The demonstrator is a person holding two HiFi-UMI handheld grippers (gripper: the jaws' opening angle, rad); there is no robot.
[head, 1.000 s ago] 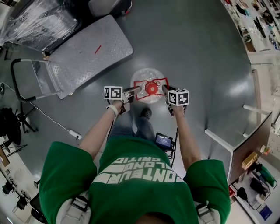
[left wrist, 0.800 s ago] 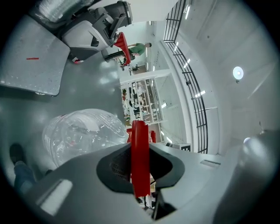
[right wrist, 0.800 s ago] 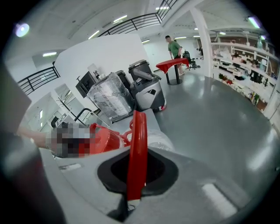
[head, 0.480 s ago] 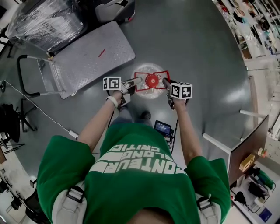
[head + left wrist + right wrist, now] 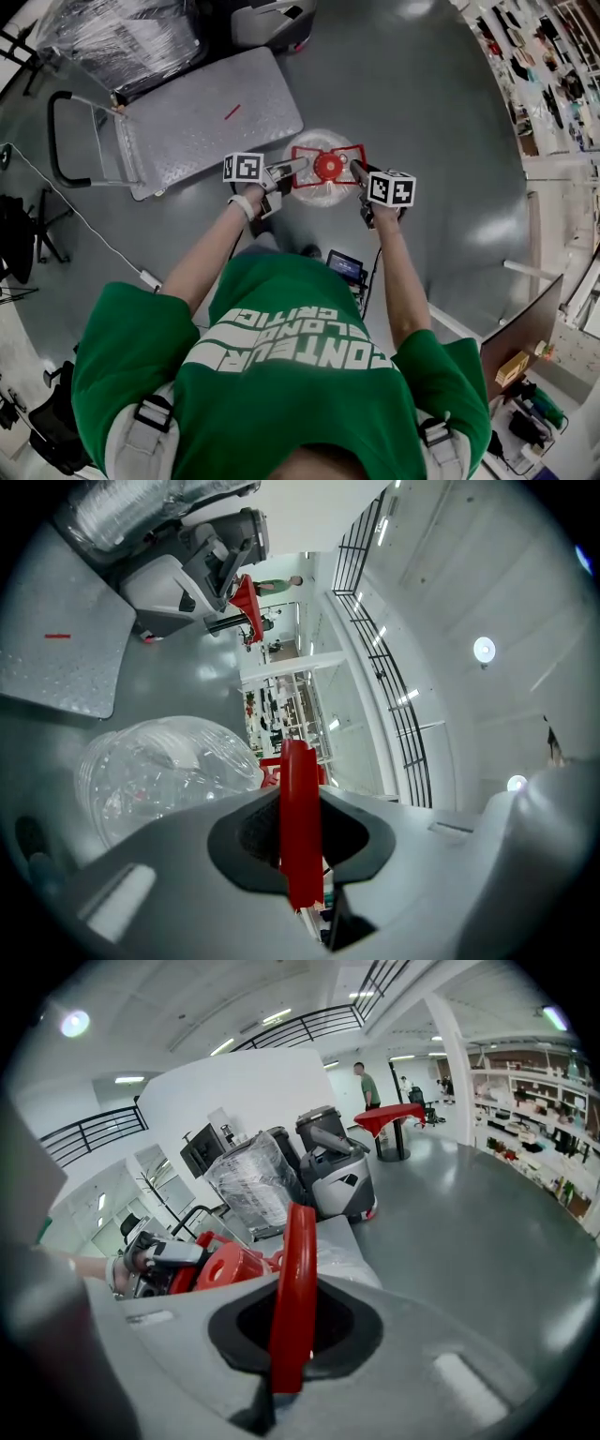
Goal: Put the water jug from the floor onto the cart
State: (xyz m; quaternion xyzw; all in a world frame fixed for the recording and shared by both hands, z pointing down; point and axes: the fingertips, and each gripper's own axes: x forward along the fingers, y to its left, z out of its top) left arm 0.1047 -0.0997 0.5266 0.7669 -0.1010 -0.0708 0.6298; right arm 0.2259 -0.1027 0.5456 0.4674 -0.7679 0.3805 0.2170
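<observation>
Grey floor (image 5: pixel 431 131): left gripper (image 5: pixel 302 167) and right gripper (image 5: pixel 354 170) each clamp the jug's (image 5: pixel 322 195) red handle (image 5: pixel 300 827); jug hangs just beside the cart (image 5: pixel 202 122), not yet on it.

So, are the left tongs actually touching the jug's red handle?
Touching. The left gripper view shows the left tongs clamped on the red handle, with no gap.

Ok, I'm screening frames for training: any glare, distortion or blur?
Head view: fisheye curving, lamp glare on the floor. Left gripper view: black corners, highlights on the water jug. Right gripper view: the red handle close-up looks soft.
</observation>
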